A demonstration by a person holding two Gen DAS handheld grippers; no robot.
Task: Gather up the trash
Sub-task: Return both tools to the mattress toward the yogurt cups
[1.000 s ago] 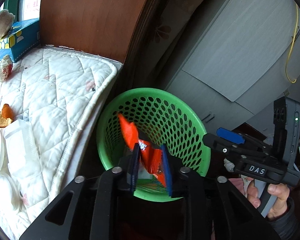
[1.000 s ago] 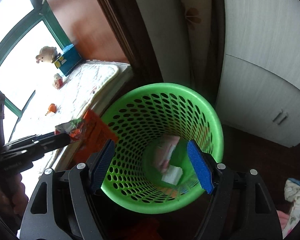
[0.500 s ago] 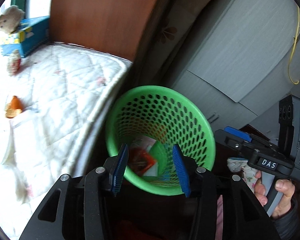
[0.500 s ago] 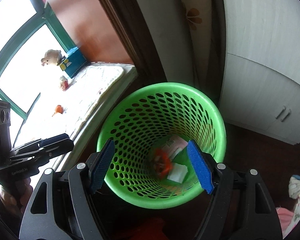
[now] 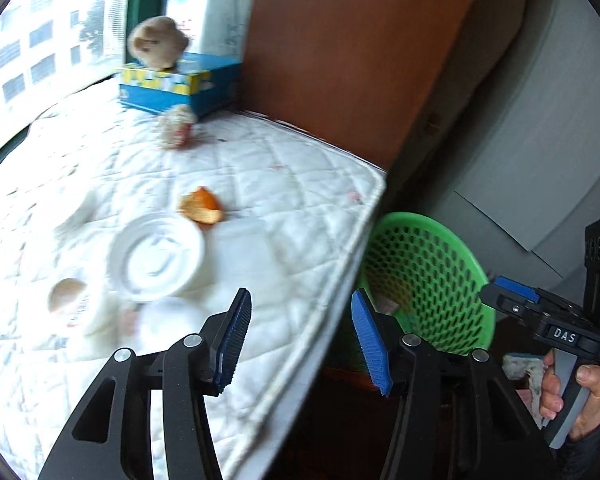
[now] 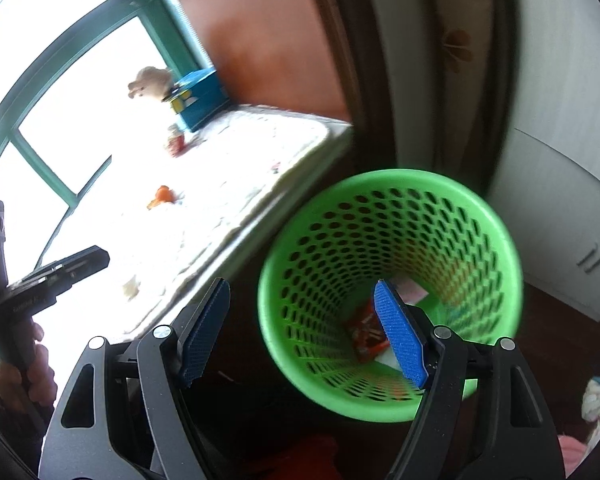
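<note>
A bedroom in a home — the signs are plain. A quilted white mattress (image 5: 260,168) lies against a brown wooden headboard (image 5: 340,48), beside a green-framed window (image 6: 60,92) that looks out on other buildings. A plush toy (image 5: 156,42) sits on a blue tissue box (image 5: 180,88) at the head of the bed, and a pale grey wardrobe (image 6: 572,160) with small door handles stands near. A green perforated plastic wastebasket (image 6: 392,184) stands on the dark floor just beside the mattress edge — ordinary household furnishing, lit by daylight.
</note>
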